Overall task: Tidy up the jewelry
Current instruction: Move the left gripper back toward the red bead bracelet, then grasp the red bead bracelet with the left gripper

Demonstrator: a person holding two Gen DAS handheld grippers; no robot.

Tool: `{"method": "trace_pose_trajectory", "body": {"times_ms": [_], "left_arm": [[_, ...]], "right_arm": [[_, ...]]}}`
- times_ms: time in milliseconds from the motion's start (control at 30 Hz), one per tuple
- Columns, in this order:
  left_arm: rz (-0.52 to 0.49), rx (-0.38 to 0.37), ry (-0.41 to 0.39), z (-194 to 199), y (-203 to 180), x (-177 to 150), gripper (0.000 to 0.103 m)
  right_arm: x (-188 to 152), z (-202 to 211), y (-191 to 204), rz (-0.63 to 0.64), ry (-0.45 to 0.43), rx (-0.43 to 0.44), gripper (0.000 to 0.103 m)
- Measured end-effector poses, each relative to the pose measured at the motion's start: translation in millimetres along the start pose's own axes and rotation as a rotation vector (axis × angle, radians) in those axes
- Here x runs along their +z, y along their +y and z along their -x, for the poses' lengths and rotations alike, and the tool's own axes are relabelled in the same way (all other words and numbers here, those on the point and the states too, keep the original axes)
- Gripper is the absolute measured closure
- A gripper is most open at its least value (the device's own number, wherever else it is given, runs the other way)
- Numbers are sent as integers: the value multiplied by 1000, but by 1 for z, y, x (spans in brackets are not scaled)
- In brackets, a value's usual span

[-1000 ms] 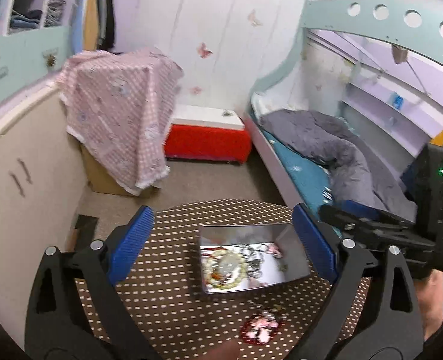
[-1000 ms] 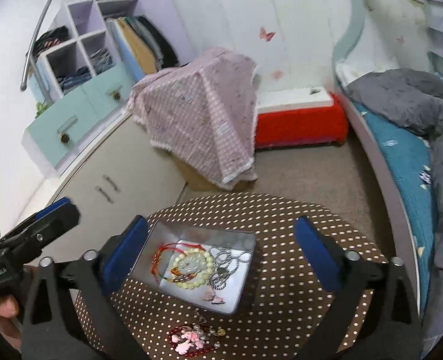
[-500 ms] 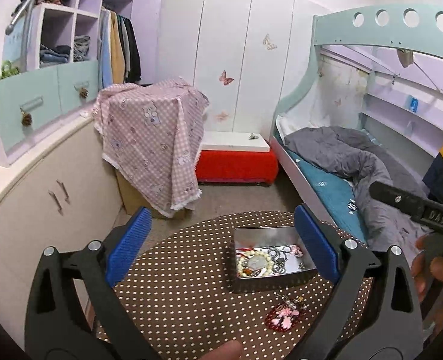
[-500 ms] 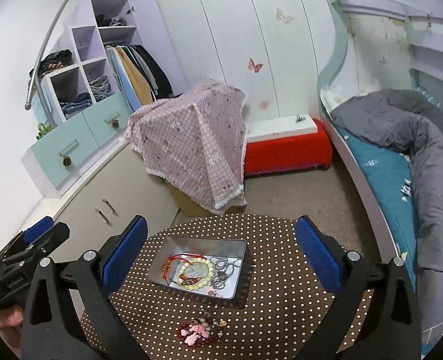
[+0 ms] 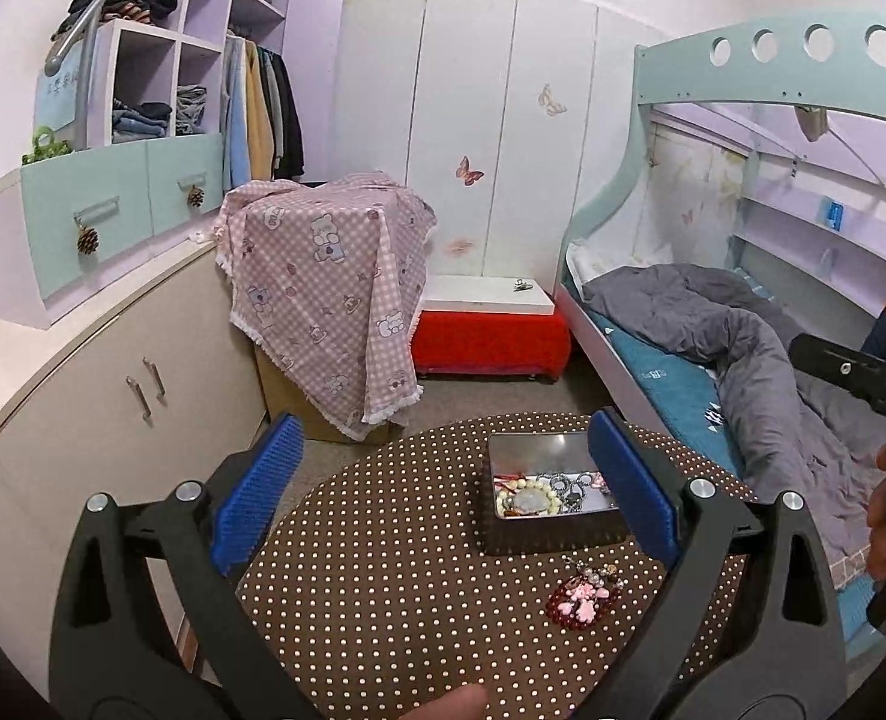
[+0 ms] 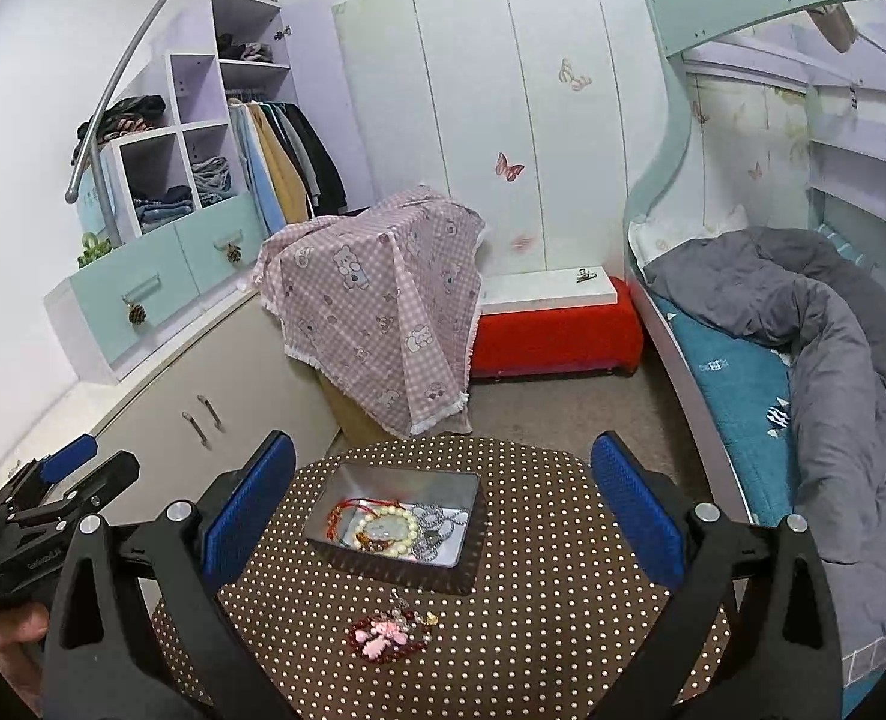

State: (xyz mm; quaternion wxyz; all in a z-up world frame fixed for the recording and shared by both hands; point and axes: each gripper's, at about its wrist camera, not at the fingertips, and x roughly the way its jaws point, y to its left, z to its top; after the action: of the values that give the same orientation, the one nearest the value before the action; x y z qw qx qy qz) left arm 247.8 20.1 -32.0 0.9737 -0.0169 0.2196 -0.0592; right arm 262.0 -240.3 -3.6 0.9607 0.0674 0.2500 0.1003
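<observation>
A metal tin (image 5: 548,453) (image 6: 347,486) sits on a round table with a brown polka-dot cloth (image 5: 395,552) (image 6: 539,600). The tin holds a cream bead bracelet (image 6: 383,531), a red cord and silver chains. A red bead bracelet with a pink charm (image 5: 581,597) (image 6: 383,636) lies on the cloth in front of the tin. My left gripper (image 5: 443,510) is open and empty, high above the table. My right gripper (image 6: 443,510) is open and empty, also raised above the table.
A cream cabinet (image 5: 119,384) stands left of the table. A box under a pink checked cloth (image 5: 323,276) and a red bench (image 5: 491,336) stand behind it. A bunk bed with a grey duvet (image 5: 743,348) runs along the right.
Both grippers have lifted up and back from the tin, so the table and tin look smaller and lower. Both stay open and empty.
</observation>
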Motion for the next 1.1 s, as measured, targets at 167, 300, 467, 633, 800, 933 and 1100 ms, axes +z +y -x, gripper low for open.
{"method": "trace_pose_trajectory", "body": {"times_ms": [167,300,467,633,800,933,1100], "left_arm": [[-2,1,4,3,1,-7,9],[-24,5,12,3,-3,-18,9],[-50,-11,53,-5,-10,-35,9],[-82,-26,128,-24,-18,-60,9],[-109,-42,224,-52,-26,-85,9],[-130,-56,292,-76,-34,-101,9],[-155,-72,356,-102,-43,-114,10]], "right_arm": [[-5,8,0,20,-9,-26,8],[-14,11,0,32,-4,-48,8],[-32,9,-1,42,25,-70,8],[-55,2,-5,31,82,-67,8],[-77,-13,-11,17,154,-59,8],[-91,-23,-14,4,203,-49,8],[-106,-35,-15,0,254,-28,8]]}}
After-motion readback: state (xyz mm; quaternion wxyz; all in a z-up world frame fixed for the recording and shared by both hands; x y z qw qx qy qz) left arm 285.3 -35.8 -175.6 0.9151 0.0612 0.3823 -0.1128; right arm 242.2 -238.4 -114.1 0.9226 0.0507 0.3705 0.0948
